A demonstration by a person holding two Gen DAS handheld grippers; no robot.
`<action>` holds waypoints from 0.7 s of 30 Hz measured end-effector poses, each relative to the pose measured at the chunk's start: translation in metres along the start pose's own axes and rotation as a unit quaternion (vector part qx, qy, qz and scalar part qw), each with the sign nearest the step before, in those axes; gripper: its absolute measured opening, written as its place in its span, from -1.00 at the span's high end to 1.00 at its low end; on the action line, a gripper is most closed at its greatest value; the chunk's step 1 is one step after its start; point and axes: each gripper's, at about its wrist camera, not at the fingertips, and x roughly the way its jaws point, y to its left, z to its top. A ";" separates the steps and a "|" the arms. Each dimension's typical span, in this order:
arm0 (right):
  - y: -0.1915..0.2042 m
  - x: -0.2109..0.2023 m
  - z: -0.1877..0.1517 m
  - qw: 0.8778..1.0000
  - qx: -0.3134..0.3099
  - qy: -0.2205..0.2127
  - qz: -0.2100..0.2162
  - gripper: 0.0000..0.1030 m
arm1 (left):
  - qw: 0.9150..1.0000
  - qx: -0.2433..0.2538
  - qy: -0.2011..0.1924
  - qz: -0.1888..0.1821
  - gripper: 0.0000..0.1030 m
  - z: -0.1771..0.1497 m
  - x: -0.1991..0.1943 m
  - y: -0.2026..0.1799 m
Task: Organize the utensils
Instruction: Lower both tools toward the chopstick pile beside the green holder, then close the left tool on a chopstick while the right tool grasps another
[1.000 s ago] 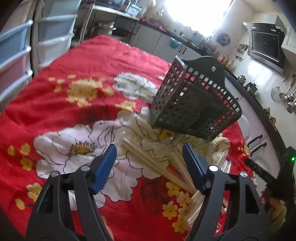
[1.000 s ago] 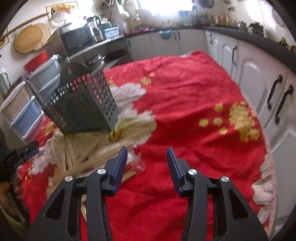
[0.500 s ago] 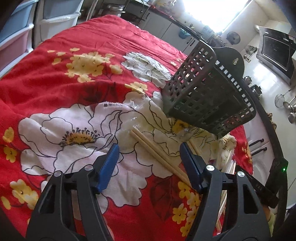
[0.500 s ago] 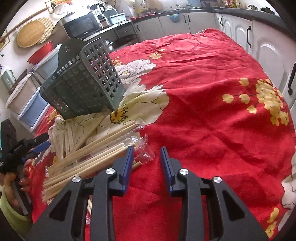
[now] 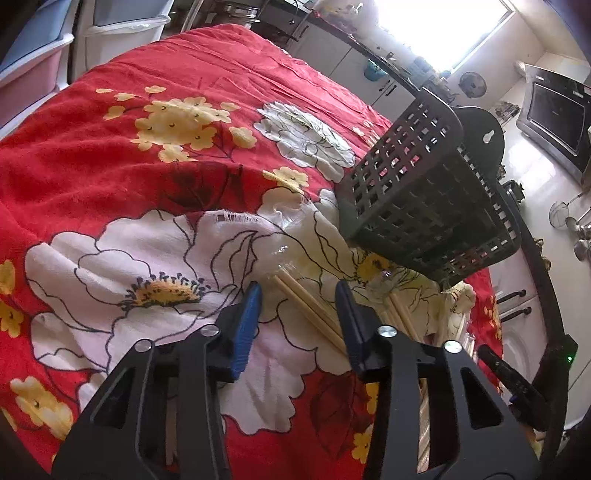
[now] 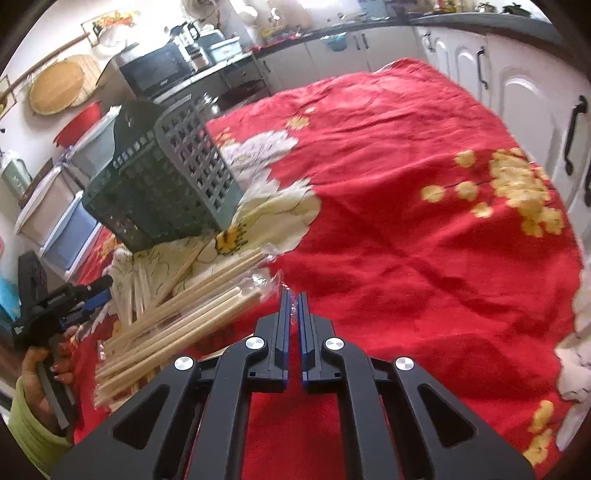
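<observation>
Evidently the pick-up step is in hand: the left gripper (image 5: pixel 299 295) is closing around a chopstick pair (image 5: pixel 306 306) at the basket's (image 5: pixel 424 199) seven o'clock, while the right gripper (image 6: pixel 293 306) is pinched on the clear wrapper (image 6: pixel 275 280), so next comes lifting toward the basket.

- A red floral cloth (image 6: pixel 406 221) is covering the table in the middle of a kitchen.
- White cabinets (image 6: pixel 517 99) with dark handles are running along the right under a dark counter (image 6: pixel 480 22).
- A bright window (image 5: pixel 439 29) is glaring at the far end.
- A microwave (image 6: pixel 155 70) is sitting far left, with a round woven tray (image 6: pixel 55 88) hanging on the wall beside it.
- Plastic drawers (image 6: pixel 70 225) are standing at the left.
</observation>
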 end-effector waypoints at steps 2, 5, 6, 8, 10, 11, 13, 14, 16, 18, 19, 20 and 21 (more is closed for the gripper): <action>-0.002 -0.012 0.001 1.000 0.001 -0.016 -0.007 0.92 | 1.000 -0.002 0.001 0.001 0.49 0.002 0.002 0.002; -0.001 -0.028 0.003 0.999 -0.009 -0.037 -0.019 0.92 | 1.000 -0.006 0.002 -0.001 0.58 0.004 0.004 0.005; 0.000 -0.031 0.004 0.999 -0.012 -0.042 -0.022 0.92 | 1.000 -0.008 0.003 -0.001 0.61 0.005 0.005 0.007; 0.003 -0.041 0.006 0.998 -0.023 -0.056 -0.029 0.92 | 1.000 -0.011 0.004 -0.007 0.68 0.007 0.006 0.010; 0.005 -0.052 0.008 0.997 -0.031 -0.069 -0.033 0.92 | 1.000 -0.015 0.005 -0.008 0.76 0.008 0.005 0.014; 0.007 -0.057 0.009 0.996 -0.035 -0.075 -0.034 0.92 | 1.000 -0.016 0.006 -0.011 0.79 0.008 0.005 0.015; 0.010 -0.065 0.012 0.995 -0.039 -0.087 -0.035 0.92 | 1.000 -0.023 0.006 -0.019 0.82 0.009 0.003 0.019; 0.012 -0.069 0.014 0.994 -0.041 -0.091 -0.034 0.92 | 0.999 -0.027 0.007 -0.023 0.84 0.009 0.002 0.020; 0.017 -0.078 0.018 0.993 -0.047 -0.104 -0.035 0.92 | 0.999 -0.033 0.003 -0.030 0.85 0.011 -0.003 0.023; 0.022 -0.085 0.021 0.991 -0.054 -0.115 -0.034 0.92 | 0.999 -0.032 -0.005 -0.028 0.86 0.011 -0.008 0.024; 0.024 -0.089 0.022 0.991 -0.056 -0.119 -0.033 0.92 | 0.999 -0.030 -0.010 -0.027 0.86 0.012 -0.012 0.025; 0.028 -0.092 0.024 0.990 -0.060 -0.123 -0.031 0.92 | 0.999 -0.029 -0.016 -0.024 0.87 0.012 -0.016 0.025; 0.031 -0.094 0.025 0.989 -0.063 -0.127 -0.029 0.92 | 0.999 -0.027 -0.023 -0.023 0.87 0.013 -0.021 0.026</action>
